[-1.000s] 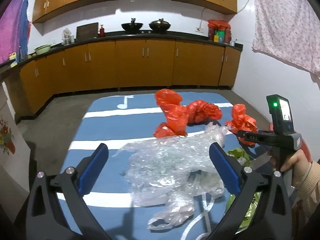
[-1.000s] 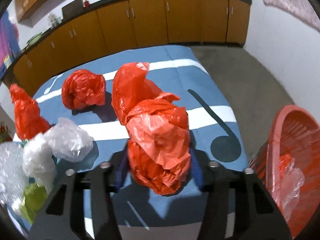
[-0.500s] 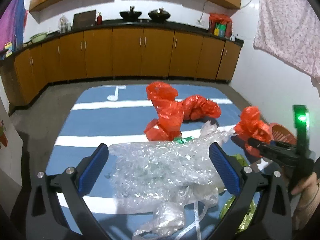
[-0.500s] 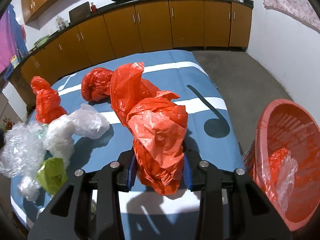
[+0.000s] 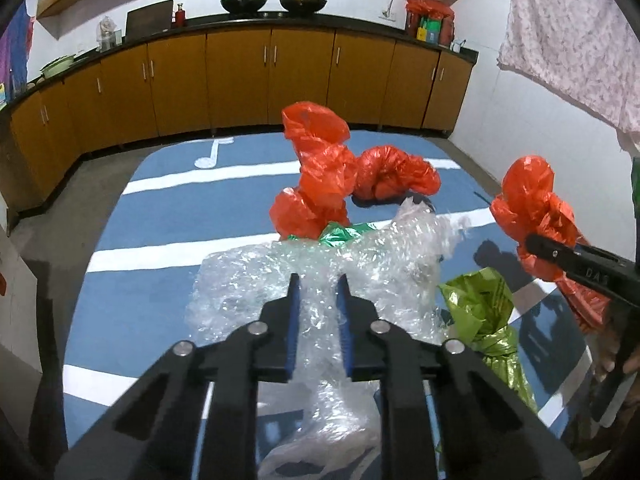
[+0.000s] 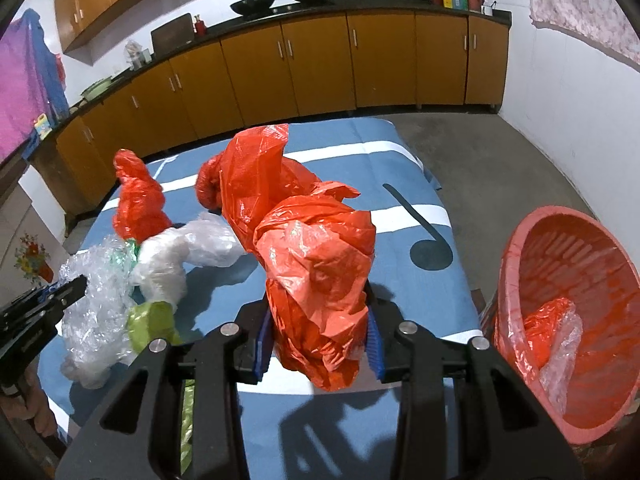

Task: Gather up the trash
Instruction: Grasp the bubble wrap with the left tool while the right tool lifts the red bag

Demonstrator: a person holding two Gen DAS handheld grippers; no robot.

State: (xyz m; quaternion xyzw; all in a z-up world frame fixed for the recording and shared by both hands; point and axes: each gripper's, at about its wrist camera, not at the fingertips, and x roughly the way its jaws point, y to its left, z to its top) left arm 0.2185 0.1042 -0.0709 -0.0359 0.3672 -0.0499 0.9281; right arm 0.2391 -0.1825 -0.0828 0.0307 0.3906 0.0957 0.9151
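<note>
Left gripper (image 5: 318, 280) clenched on crumpled clear bubble wrap (image 5: 320, 268) lying on the blue white-striped mat (image 5: 160, 208), right gripper (image 6: 318, 334) pinching a crumpled red plastic bag (image 6: 316, 264) held above the mat, beside the red slatted plastic basket (image 6: 516, 240) on the floor.

The blue mat (image 6: 400, 168) lies bare along its right edge beside the red basket (image 6: 516, 248); red bags (image 5: 320, 176) and clear plastic (image 5: 248, 280) crowd its middle and left edge
</note>
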